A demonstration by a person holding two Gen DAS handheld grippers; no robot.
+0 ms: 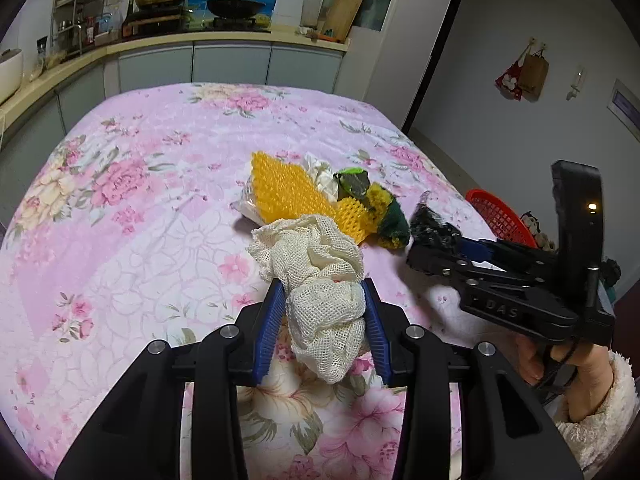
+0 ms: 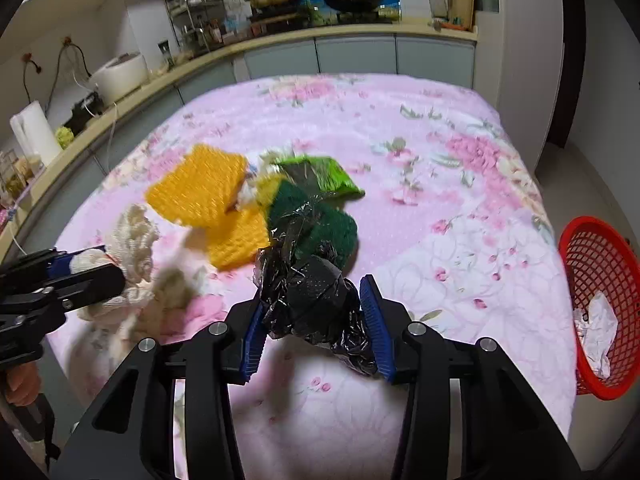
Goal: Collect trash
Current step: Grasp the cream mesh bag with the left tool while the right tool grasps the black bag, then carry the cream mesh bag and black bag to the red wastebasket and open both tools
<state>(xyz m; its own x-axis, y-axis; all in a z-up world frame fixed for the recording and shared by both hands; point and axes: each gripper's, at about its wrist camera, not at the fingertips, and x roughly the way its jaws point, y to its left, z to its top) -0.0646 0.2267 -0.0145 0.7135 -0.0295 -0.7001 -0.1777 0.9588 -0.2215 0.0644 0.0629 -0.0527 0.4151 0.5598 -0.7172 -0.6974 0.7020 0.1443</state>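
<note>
My left gripper [image 1: 322,286] is shut on a crumpled cream mesh net [image 1: 316,280] and holds it above the floral tablecloth; it also shows in the right wrist view [image 2: 132,248]. My right gripper [image 2: 310,292] is shut on a crumpled black plastic bag [image 2: 312,300]; in the left wrist view the bag [image 1: 430,222] sticks out of its tip. A pile stays on the table: yellow foam nets [image 1: 280,188], a green and yellow sponge [image 1: 388,216], a green wrapper [image 1: 352,182] and white paper [image 1: 322,174].
A red mesh basket [image 2: 600,300] stands off the table's right edge with white crumpled paper [image 2: 596,328] inside; it shows in the left wrist view [image 1: 500,212] too. A kitchen counter [image 1: 192,38] with pans runs behind the pink floral table [image 1: 140,200].
</note>
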